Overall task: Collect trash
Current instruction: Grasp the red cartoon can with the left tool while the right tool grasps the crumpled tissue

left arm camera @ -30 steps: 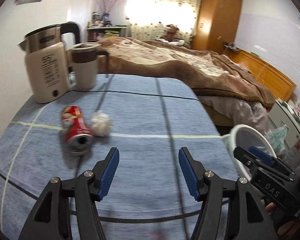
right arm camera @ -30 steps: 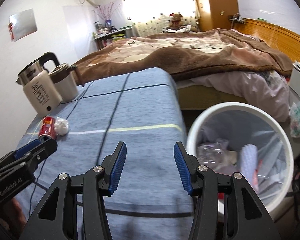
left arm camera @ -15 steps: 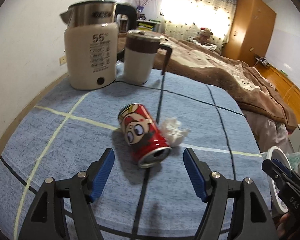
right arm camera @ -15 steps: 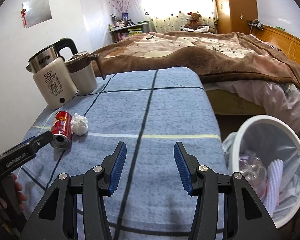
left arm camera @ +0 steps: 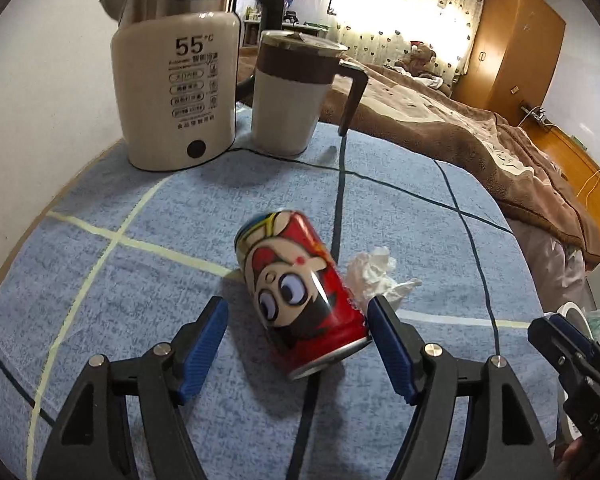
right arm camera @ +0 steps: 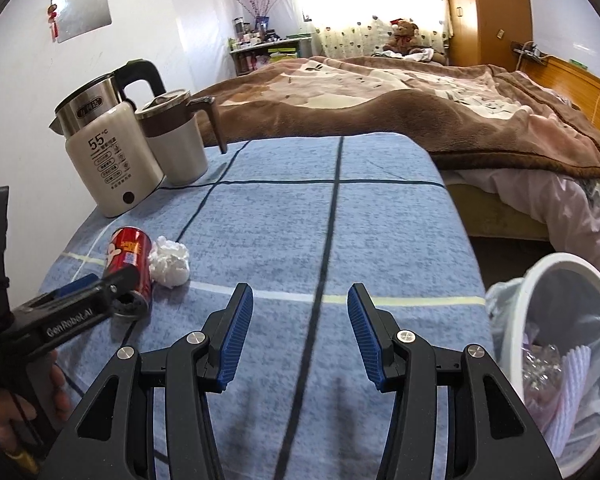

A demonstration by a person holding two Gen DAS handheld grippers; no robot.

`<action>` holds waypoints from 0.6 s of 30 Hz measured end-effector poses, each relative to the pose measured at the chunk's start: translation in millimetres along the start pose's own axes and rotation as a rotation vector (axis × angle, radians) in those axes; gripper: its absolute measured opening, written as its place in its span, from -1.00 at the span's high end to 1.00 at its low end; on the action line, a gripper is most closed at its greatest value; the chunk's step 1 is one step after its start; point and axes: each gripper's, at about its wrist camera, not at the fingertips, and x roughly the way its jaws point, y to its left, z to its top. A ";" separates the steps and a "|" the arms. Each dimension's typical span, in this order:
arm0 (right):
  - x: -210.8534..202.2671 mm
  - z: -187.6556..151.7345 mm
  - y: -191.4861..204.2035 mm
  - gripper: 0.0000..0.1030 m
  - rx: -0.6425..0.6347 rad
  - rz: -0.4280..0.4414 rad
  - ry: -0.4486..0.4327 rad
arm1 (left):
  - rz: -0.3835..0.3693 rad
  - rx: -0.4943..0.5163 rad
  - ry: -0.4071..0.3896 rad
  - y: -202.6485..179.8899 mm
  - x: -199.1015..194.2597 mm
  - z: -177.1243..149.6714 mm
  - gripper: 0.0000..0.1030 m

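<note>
Left gripper [left arm camera: 296, 328] straddles can [left arm camera: 300, 292]; jaws spread, not yet pinching.

Can lies on its side on the blue cloth [left arm camera: 100, 280], tissue [left arm camera: 374, 274] touching it at 2 o'clock, kettle [left arm camera: 176, 92] and mug [left arm camera: 292, 92] at 11–12. Left jaws have just been opening, can between them. Right gripper [right arm camera: 300, 332] spread, empty; bin [right arm camera: 556, 264] at its 3 o'clock.

Red cartoon-face can [left arm camera: 300, 292]; white tissue [left arm camera: 374, 276]; blue checked tablecloth [left arm camera: 148, 280]; blue-padded fingers [left arm camera: 204, 340].

Black grippers, blue ribbed fingers [right arm camera: 236, 340], silver screws [right arm camera: 195, 337], white "GenRobot.AI" lettering [right arm camera: 74, 322].
</note>
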 end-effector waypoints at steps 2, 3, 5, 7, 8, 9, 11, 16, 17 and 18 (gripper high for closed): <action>5.3 2.9 6.8 0.02 -0.006 0.004 0.006 | -0.022 -0.023 0.008 6.5 2.2 -0.1 -0.33; 7.7 3.9 9.7 0.02 -0.007 0.010 0.009 | -0.030 -0.023 0.010 8.6 2.8 0.6 -0.23; 13.0 5.6 15.9 0.02 -0.013 0.020 0.015 | -0.029 -0.012 0.012 11.1 3.5 1.1 -0.11; 17.9 6.9 21.7 0.02 -0.021 0.022 0.022 | -0.045 -0.012 0.016 16.1 4.5 1.1 -0.08; 22.0 7.8 25.6 0.02 -0.026 0.025 0.030 | -0.053 -0.019 0.014 19.4 4.7 1.5 -0.08; 24.4 8.2 27.8 0.02 -0.029 0.027 0.034 | -0.052 -0.022 0.011 21.2 4.1 2.2 -0.08; 29.4 9.4 32.2 0.02 -0.031 0.035 0.041 | -0.047 -0.016 0.003 25.3 2.4 2.8 -0.08; 39.2 12.2 46.0 0.02 -0.033 0.099 0.043 | -0.028 -0.004 -0.010 36.6 -5.8 0.8 -0.08; 40.9 12.4 48.1 0.02 -0.034 0.108 0.044 | -0.026 -0.003 -0.016 39.8 -8.3 0.6 -0.08; 43.1 13.0 51.4 0.02 -0.033 0.125 0.045 | -0.029 -0.010 -0.016 43.1 -9.7 0.6 -0.08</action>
